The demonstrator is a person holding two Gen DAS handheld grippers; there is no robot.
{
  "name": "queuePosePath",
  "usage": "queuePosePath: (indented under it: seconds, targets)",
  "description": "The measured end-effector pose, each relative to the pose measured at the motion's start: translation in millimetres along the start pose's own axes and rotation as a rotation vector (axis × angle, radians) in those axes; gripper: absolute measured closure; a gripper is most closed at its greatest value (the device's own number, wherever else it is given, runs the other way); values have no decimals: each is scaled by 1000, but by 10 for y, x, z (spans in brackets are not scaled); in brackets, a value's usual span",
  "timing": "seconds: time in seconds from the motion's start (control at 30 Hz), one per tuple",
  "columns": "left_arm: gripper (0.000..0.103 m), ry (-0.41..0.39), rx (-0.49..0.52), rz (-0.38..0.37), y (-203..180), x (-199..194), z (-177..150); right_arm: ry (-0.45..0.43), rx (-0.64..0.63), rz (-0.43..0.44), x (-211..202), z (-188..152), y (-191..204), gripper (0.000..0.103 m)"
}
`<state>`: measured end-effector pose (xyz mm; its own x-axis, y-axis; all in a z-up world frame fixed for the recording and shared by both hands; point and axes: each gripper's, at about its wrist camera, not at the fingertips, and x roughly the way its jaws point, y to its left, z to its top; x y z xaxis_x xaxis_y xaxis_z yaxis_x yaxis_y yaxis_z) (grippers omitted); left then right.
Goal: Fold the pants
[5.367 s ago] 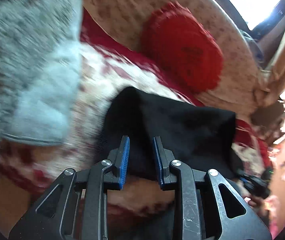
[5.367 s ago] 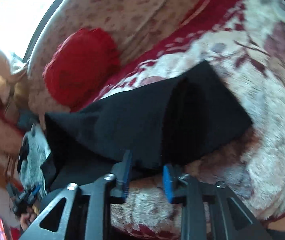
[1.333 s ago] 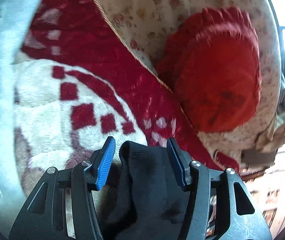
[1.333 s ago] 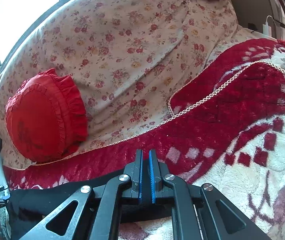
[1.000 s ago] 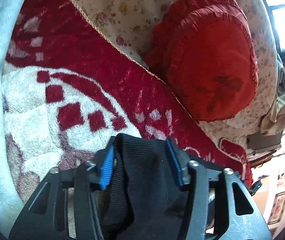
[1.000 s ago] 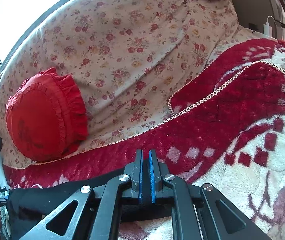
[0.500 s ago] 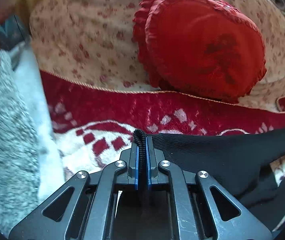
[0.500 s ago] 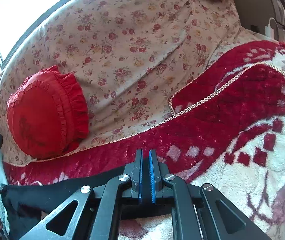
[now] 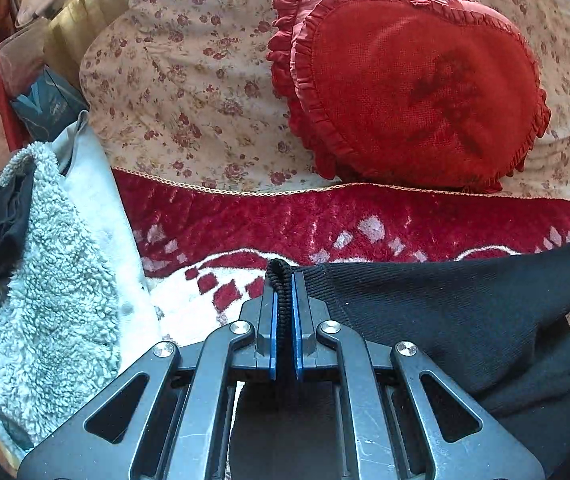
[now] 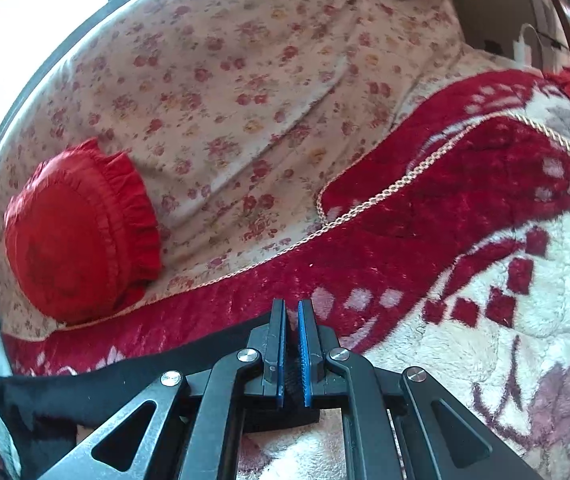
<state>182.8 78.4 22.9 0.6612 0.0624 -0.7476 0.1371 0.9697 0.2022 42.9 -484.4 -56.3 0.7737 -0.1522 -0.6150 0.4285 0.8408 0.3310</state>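
The black pants (image 9: pixel 445 312) lie on a red and white plush blanket (image 9: pixel 245 224). My left gripper (image 9: pixel 283 280) is shut on a ribbed black edge of the pants, which sticks up between the blue pads. The cloth runs off to the right from there. In the right wrist view the pants (image 10: pixel 97 388) stretch from my right gripper (image 10: pixel 291 308) to the lower left. The right gripper's pads stand very close together, with black cloth between them low down.
A red frilled cushion (image 9: pixel 409 84) leans on a floral pillow (image 9: pixel 189 92) behind the blanket. A grey fleecy garment (image 9: pixel 41 312) lies at the left. The plush blanket (image 10: pixel 525 320) spreads to the right.
My left gripper closed from open onto the pants' ribbed edge and swung to face the cushion. My right gripper has stayed clamped on the cloth and hardly moved.
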Motion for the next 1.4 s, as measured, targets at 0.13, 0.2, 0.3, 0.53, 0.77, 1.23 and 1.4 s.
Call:
queuePosePath:
  seconds: [0.13, 0.2, 0.3, 0.53, 0.77, 1.23, 1.4]
  targets:
    - [98, -5, 6, 5, -26, -14, -12, 10, 9, -2, 34, 16, -33, 97]
    - [98, -28, 4, -5, -23, -45, -26, 18, 12, 2, 60, 25, -41, 94]
    - [98, -46, -16, -32, 16, -60, -50, 46, 22, 42, 107, 45, -80, 93]
    - [98, 26, -110, -76, 136, 79, -77, 117, 67, 103, 317, 78, -156, 92]
    - [98, 7, -122, -93, 129, -58, -73, 218, 128, 219, 664, 107, -106, 92]
    - [98, 33, -145, -122, 184, 2, -46, 289, 120, 212, 783, 216, -75, 92]
    - [99, 41, -148, -123, 193, 10, -49, 291, 117, 155, 778, 213, -131, 92]
